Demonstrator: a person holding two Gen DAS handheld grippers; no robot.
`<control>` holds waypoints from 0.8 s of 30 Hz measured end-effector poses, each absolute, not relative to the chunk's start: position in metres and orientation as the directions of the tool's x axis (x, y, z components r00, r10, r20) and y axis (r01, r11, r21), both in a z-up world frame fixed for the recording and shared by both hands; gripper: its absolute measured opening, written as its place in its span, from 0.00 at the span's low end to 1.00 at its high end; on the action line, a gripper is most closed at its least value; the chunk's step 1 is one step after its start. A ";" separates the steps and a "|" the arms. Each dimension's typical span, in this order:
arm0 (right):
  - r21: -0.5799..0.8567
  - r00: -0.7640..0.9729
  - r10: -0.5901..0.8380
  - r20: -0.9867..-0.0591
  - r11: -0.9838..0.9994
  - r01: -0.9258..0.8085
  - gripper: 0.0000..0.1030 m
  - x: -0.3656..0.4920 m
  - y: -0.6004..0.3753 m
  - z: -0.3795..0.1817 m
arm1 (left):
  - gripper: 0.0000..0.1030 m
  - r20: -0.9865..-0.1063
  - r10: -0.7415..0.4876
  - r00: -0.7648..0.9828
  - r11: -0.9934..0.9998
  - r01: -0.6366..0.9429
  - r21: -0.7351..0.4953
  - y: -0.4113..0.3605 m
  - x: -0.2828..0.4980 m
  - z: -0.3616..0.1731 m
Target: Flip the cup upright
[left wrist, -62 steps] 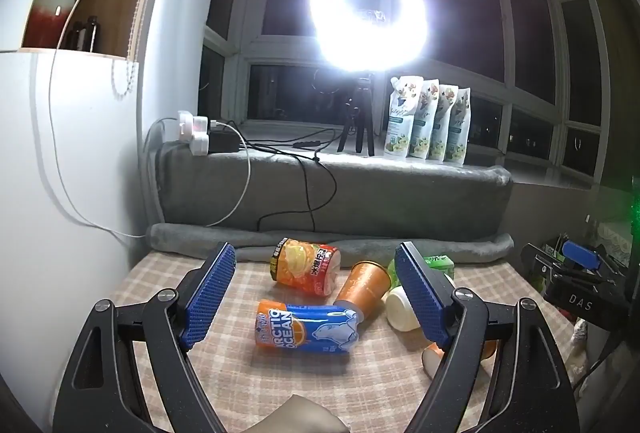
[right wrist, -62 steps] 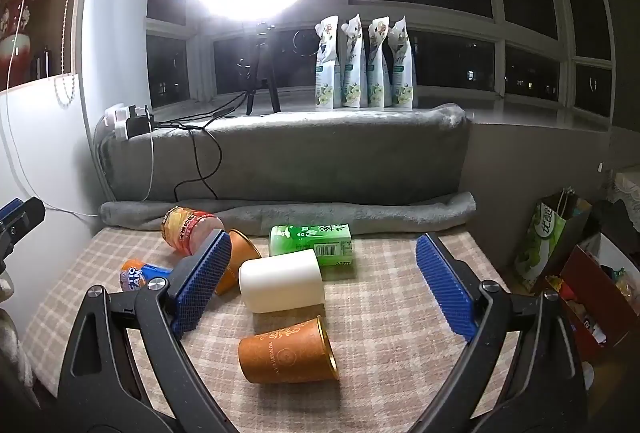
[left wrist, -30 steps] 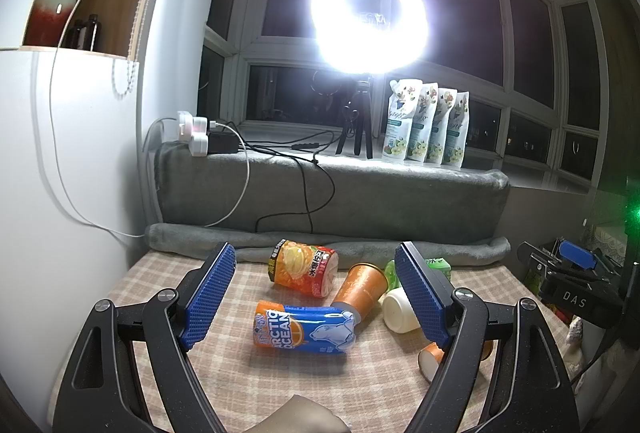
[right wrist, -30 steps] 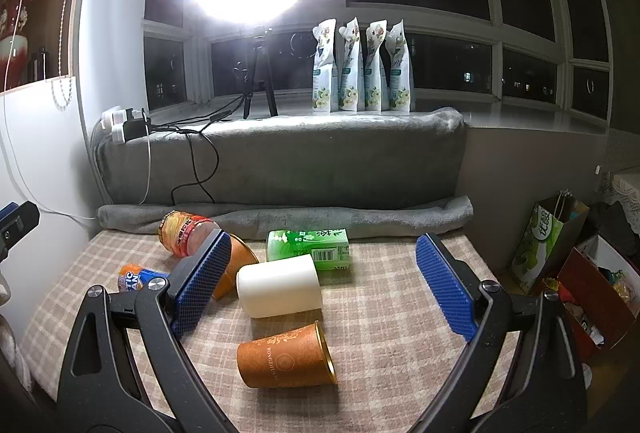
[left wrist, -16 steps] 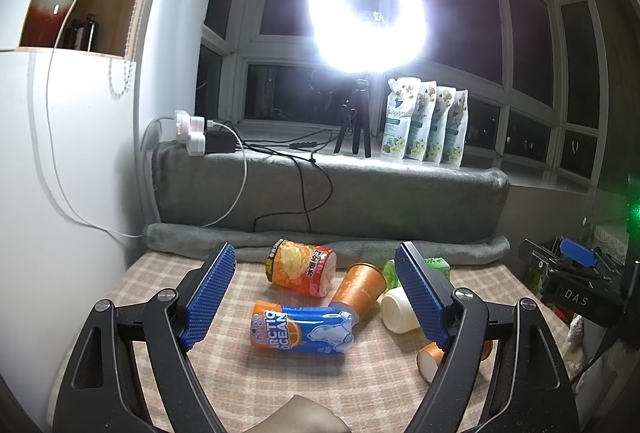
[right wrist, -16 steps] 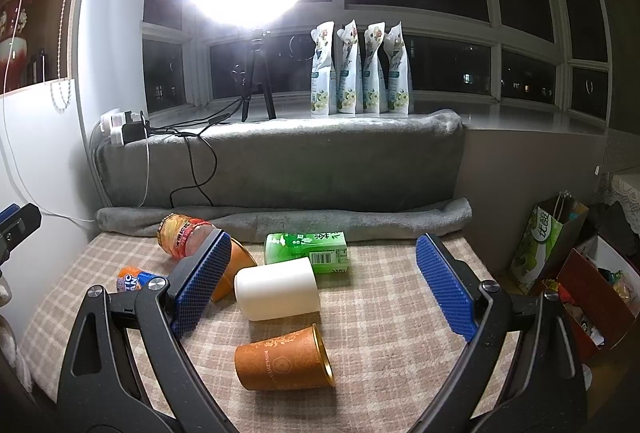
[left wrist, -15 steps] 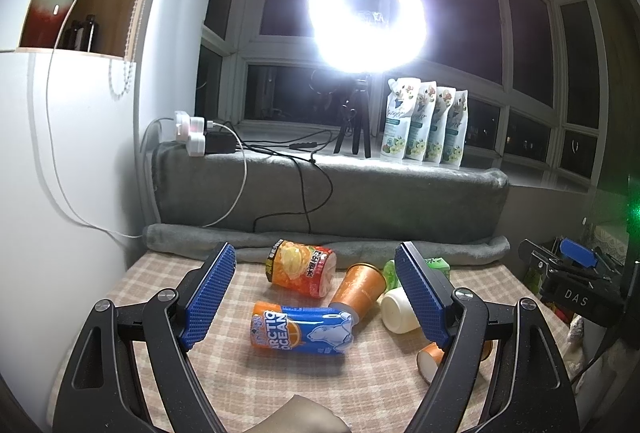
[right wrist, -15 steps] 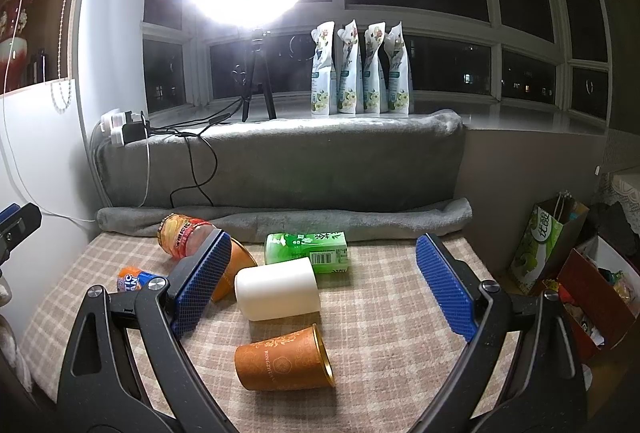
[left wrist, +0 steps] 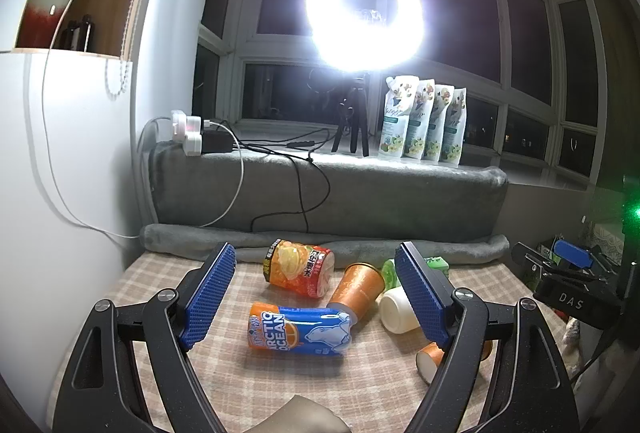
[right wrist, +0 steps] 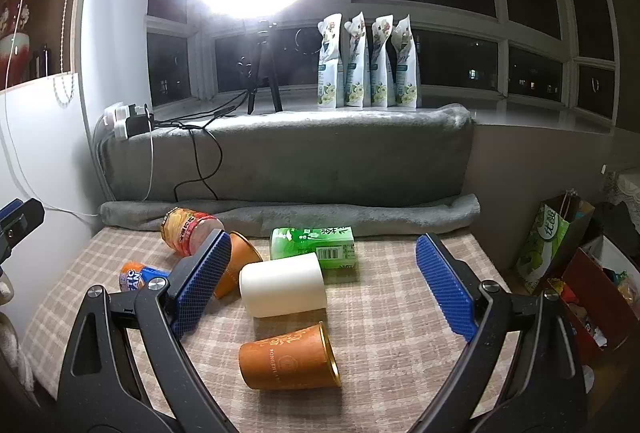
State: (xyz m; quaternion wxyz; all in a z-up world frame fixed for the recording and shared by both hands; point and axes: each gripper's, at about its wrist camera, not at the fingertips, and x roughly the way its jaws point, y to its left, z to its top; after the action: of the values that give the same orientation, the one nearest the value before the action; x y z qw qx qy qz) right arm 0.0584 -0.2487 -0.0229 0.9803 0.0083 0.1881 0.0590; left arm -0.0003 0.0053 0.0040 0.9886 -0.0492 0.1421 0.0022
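orange cup [right wrist: 288,360] on its side, right tool [right wrist: 322,279] open above

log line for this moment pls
stage: pre-grasp | left gripper: open, empty | right gripper: open, empty | brown paper cup: on side, untouched | white cup: on side

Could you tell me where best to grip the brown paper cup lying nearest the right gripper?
Probably across its mid-body, coming from above: the brown paper cup lies on its side, rim pointing right, its curved wall clear of the white cup. The open right gripper looks wide enough.
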 end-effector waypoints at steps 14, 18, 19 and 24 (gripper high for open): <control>0.052 0.896 0.149 -0.418 0.989 -0.140 0.93 0.074 -0.240 -0.031 | 0.80 -0.295 -0.017 0.955 0.994 -0.016 -0.109 0.013 0.006 -0.002; 0.091 0.870 0.187 -0.457 0.982 -0.164 0.93 0.084 -0.238 -0.035 | 0.80 -0.299 -0.018 0.954 0.994 -0.016 -0.110 0.015 0.007 -0.003; 0.116 0.855 0.207 -0.475 0.978 -0.173 0.93 0.089 -0.238 -0.037 | 0.80 -0.300 -0.017 0.954 0.994 -0.017 -0.109 0.016 0.008 -0.004; 0.291 0.746 0.336 -0.575 0.936 -0.197 0.93 0.116 -0.242 -0.053 | 0.80 -0.314 -0.012 0.949 0.993 -0.025 -0.113 0.022 0.011 -0.007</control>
State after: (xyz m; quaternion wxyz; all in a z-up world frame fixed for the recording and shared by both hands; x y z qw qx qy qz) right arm 0.1162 -0.2424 -0.0530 0.9282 0.1065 0.3263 0.1437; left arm 0.0107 0.0220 -0.0070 0.9856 -0.0581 0.1590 0.0034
